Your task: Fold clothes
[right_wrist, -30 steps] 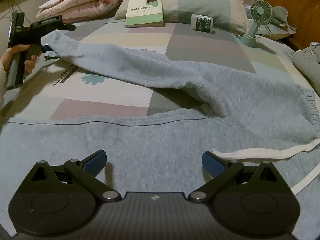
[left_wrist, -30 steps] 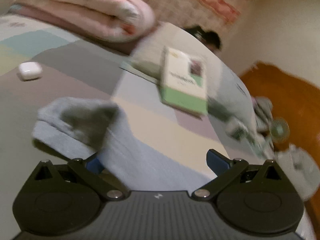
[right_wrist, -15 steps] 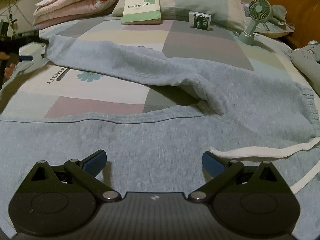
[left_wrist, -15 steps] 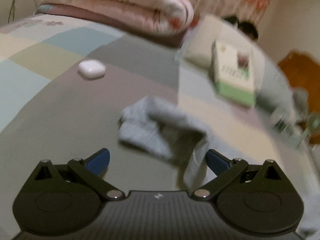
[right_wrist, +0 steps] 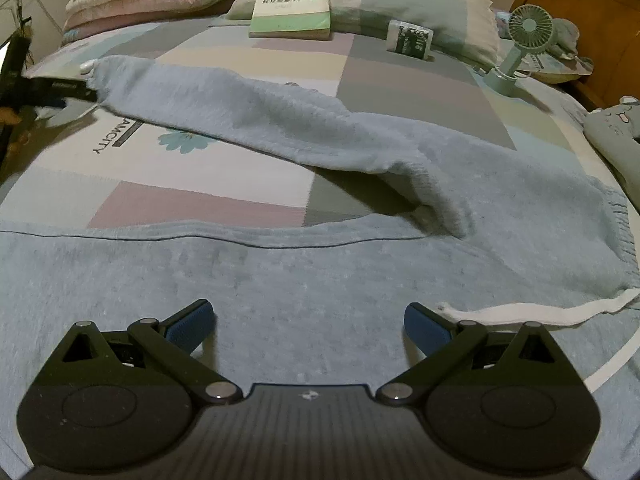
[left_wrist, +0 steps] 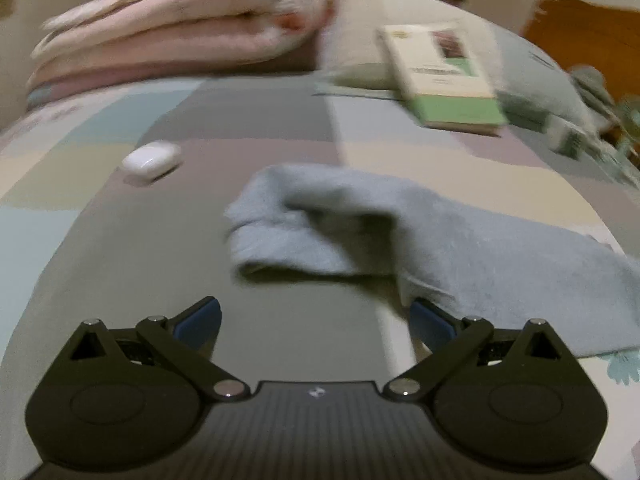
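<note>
Left wrist view shows the left tool spread wide with nothing between its blue pads, hovering low over the bed. Just ahead of it, at the centre of the frame, lies the cuff end of a pale blue pair of sweatpants, its leg running off toward the right edge; the right pad sits close beside the fabric's near edge, though blur makes it unclear whether they touch. A small white case rests on the bedspread at left centre, apart from the cuff. A folded pink quilt fills the upper left, and a green-and-white book leans on a pillow at upper right. Right wrist view shows the right tool likewise spread wide and holding nothing, its pads poised over the near leg of the sweatpants, which spreads across the lower half of the frame. The other leg stretches diagonally up to the upper left, where the left tool appears at the frame's edge beside the cuff. A white drawstring trails from the waistband at lower right, ending next to the right pad. A small green fan stands on the bed at upper right, and a little printed box lies against the pillow.
</note>
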A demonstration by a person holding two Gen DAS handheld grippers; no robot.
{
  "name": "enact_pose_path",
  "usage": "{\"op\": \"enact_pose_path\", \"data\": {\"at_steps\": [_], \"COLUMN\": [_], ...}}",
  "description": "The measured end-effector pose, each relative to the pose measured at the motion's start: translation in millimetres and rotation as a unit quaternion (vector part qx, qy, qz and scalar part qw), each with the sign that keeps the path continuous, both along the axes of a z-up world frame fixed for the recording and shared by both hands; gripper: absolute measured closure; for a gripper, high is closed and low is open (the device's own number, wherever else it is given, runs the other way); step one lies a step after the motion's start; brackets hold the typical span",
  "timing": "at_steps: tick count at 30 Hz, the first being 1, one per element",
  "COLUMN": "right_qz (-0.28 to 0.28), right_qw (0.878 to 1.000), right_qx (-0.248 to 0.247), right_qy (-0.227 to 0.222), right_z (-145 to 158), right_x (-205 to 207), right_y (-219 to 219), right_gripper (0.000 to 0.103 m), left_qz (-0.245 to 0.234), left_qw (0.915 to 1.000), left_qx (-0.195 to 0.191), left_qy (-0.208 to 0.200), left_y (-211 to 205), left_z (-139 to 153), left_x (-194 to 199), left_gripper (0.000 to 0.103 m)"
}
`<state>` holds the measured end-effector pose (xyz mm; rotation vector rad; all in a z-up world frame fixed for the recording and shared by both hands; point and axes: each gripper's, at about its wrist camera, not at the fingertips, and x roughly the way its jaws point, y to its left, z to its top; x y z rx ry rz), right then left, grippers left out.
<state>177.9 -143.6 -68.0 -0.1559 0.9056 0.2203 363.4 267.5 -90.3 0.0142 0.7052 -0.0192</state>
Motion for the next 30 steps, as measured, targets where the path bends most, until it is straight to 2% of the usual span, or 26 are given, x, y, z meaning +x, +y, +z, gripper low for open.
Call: {"op": "enact_pose_path", "data": {"at_steps": [3,8,11,14,16,18,21,25,28,30], "right_qz": [0.009,0.016,0.013,0.009,0.009,0.009,0.009,0.014,0.015,0.014], "right_qw": [1.0,0.999,1.0,1.0,1.0,1.0,1.0,1.0,1.0,1.0], "right_qx": [-0.007,-0.03,-0.024,-0.015,-0.011,-0.011,-0.008,-0.011,-0.018,-0.017], "right_qy": [-0.002,-0.01,-0.008,-0.004,-0.002,-0.003,-0.003,-0.006,-0.01,-0.009], "right_z": [1,1,0,-2,-3,-3,-4,-2,0,-1], "right_x": [-2,-4,-2,0,0,0,-1,-3,-4,-4], "right_y": [8,12,8,6,6,6,7,10,9,7], "right_gripper": [0.0,0.0,0.0,0.0,0.0,0.0,0.0,0.0,0.0,0.0], "left_qz": [-0.007,0.013,0.059,0.138,0.16,0.137,0.083,0.025,0.032,0.04], "left_qw": [0.9985,0.9977,0.9947,0.9889,0.9867,0.9904,0.9946,0.9949,0.9904,0.9907], "left_qx": [0.051,0.066,0.082,0.05,0.025,0.021,0.061,0.097,0.126,0.112], "left_qy": [-0.018,-0.007,-0.017,-0.019,-0.012,-0.003,-0.002,-0.012,-0.046,-0.066], "left_y": [-17,-10,12,50,69,69,44,2,-18,-18], "left_z": [2,-2,-1,5,9,11,9,7,14,21], "left_x": [16,31,22,16,12,9,7,16,23,27], "left_gripper": [0.003,0.0,0.001,0.003,0.003,0.003,0.003,0.003,0.003,0.003]}}
